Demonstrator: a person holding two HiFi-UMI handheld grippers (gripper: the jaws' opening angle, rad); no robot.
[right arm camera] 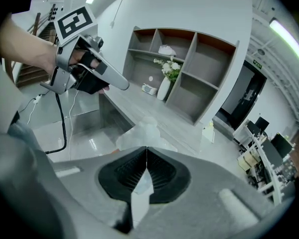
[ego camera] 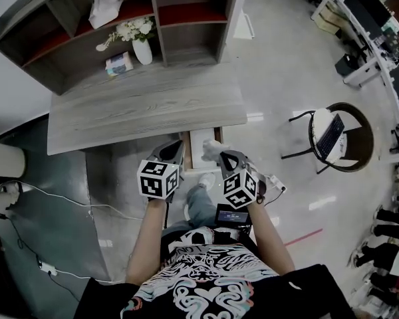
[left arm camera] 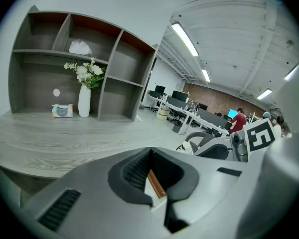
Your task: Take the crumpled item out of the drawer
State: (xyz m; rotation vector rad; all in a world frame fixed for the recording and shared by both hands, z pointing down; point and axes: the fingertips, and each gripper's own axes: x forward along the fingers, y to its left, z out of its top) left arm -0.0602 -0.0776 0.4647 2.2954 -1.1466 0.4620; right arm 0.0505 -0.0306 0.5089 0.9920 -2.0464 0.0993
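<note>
The crumpled white item (ego camera: 211, 147) (right arm camera: 145, 131) is pinched in my right gripper (ego camera: 224, 157) (right arm camera: 146, 152), which is shut on it and holds it above the open drawer (ego camera: 195, 153) under the desk's front edge. Most of the item bulges out beyond the jaw tips. My left gripper (ego camera: 167, 155) (left arm camera: 149, 152) is just left of the drawer, jaws together with nothing held; a strip of the drawer's edge (left arm camera: 156, 184) shows below them. The left gripper (right arm camera: 92, 69) also appears in the right gripper view, held in a hand.
The grey desk (ego camera: 139, 105) carries a shelf unit (ego camera: 120, 18) with a white vase of flowers (ego camera: 141, 45), a tissue pack (ego camera: 119, 63) and a white bundle (ego camera: 104, 8). A round chair with a laptop (ego camera: 339, 137) stands to the right. Cables (ego camera: 46, 195) trail on the floor at left.
</note>
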